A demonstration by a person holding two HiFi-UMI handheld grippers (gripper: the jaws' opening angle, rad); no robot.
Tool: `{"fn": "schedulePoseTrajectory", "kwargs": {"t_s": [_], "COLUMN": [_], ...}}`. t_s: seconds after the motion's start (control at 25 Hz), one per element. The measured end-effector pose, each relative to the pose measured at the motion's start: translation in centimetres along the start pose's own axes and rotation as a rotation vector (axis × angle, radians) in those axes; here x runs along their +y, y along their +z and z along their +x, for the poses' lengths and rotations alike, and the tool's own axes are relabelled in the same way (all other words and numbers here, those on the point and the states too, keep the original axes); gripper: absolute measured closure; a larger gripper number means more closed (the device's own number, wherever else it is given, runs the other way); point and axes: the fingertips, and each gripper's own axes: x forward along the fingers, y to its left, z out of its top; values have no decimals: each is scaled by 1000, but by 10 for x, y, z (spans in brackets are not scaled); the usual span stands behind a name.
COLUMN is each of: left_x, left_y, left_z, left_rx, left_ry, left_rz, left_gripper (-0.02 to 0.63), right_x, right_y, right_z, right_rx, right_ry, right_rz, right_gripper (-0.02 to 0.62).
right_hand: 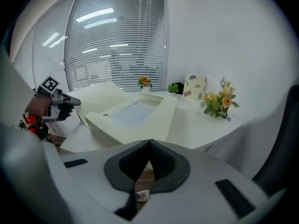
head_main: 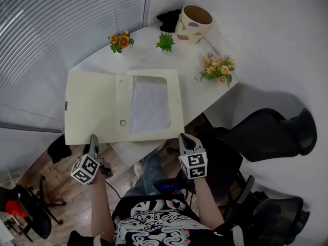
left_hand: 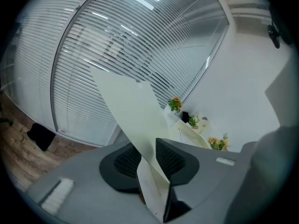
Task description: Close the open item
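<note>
Folder lies open, long axis sideways, cover leftward.

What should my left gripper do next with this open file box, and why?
Probably lift the cover and swing it over the tray: the left gripper has its jaws clamped on the cover's near edge, while the tray lies uncovered.

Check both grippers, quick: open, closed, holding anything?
Left gripper: closed on the folder cover.
Right gripper: closed, nothing between its jaws.
</note>
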Motion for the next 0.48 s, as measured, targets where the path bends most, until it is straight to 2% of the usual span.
{"fn": "schedulePoseTrajectory", "kwargs": {"t_s": [0.08, 0.48], "left_x": [0, -1], "left_y": [0, 1], "left_z": [1, 1], "left_rx": [5, -6], "left_ry": [-5, -18], "left_rz": [2, -22], "left_gripper": [531, 558], "right_x": [0, 0], "right_y": [-1, -2], "right_z": [0, 1], "right_rx": [2, 4], "right_ry": [1, 4], "right_rz": [10, 31], "right_gripper": [591, 591]}}
